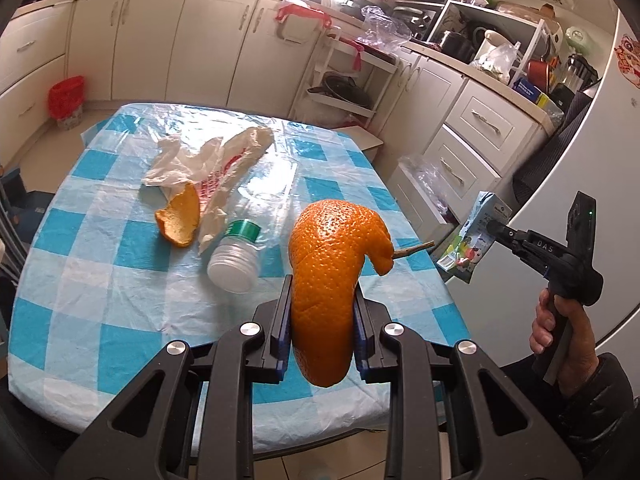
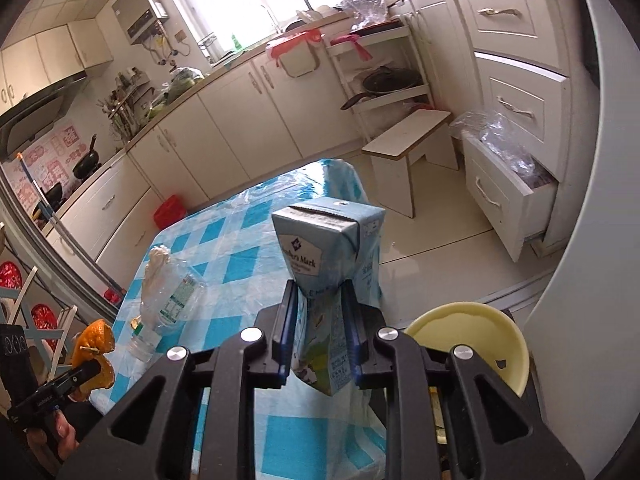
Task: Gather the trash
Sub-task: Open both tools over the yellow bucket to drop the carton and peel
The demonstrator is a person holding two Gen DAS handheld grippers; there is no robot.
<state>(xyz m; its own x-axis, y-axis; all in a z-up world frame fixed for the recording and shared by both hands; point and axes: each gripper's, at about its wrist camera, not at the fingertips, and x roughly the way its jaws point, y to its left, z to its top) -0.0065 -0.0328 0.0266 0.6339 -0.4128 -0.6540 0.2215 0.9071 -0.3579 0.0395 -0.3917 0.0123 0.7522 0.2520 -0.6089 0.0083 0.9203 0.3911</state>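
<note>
My left gripper (image 1: 322,300) is shut on a large piece of orange peel (image 1: 332,264) and holds it above the near edge of the blue checked table (image 1: 120,280). On the table lie a second orange peel (image 1: 180,220), crumpled plastic wrap and tissue (image 1: 212,168), a clear plastic bottle (image 1: 240,256) with a green ring, and a small stick (image 1: 414,249). My right gripper (image 2: 322,300) is shut on a light-blue milk carton (image 2: 332,256) and holds it off the table's right side, above a pale yellow bin (image 2: 472,336). The carton also shows in the left wrist view (image 1: 470,240).
White kitchen cabinets run along the back and right. An open drawer (image 2: 516,200) with plastic bags juts out on the right. A small white stool (image 2: 408,152) stands beyond the table. A red bin (image 1: 66,96) sits on the floor at far left. A fridge (image 1: 600,160) is at right.
</note>
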